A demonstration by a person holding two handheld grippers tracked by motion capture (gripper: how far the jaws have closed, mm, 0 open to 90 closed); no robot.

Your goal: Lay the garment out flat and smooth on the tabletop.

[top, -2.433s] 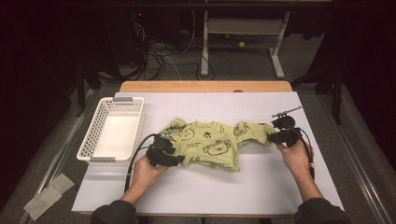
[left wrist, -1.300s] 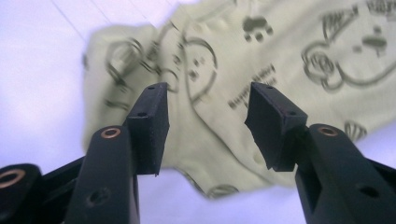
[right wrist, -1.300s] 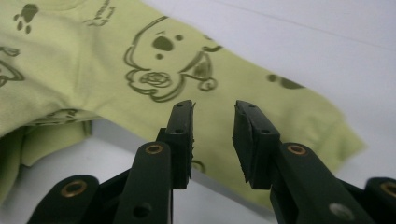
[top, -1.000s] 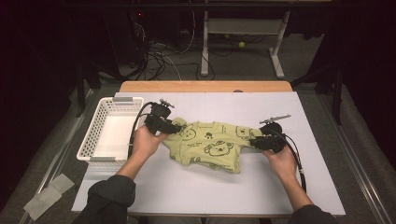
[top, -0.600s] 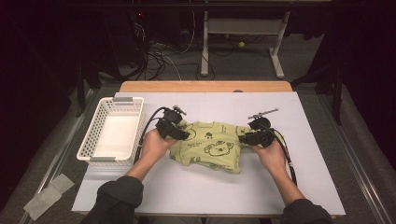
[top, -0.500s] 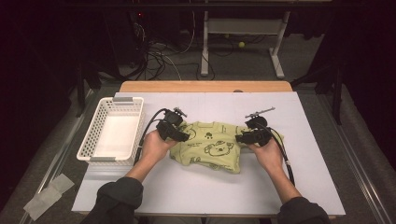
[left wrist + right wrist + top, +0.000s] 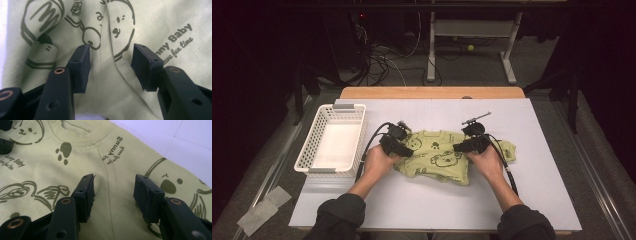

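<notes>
So the person is folding a little green baby shirt (image 7: 439, 156) on the white table (image 7: 532, 200), and it's lying bunched right under both grippers. Left gripper (image 7: 107, 66) is hovering with its jaws apart, 2 pads straddling a seam, nothing pinched. Right gripper (image 7: 113, 195) has just been opening its jaws, with cloth below them but not clamped, looks like it's letting go of a sleeve it's tucking in. I'm guessing the next move is pinching a fresh edge just beyond each set of fingertips and folding again. Basket (image 7: 319, 167) is sitting beyond the left gripper.
</notes>
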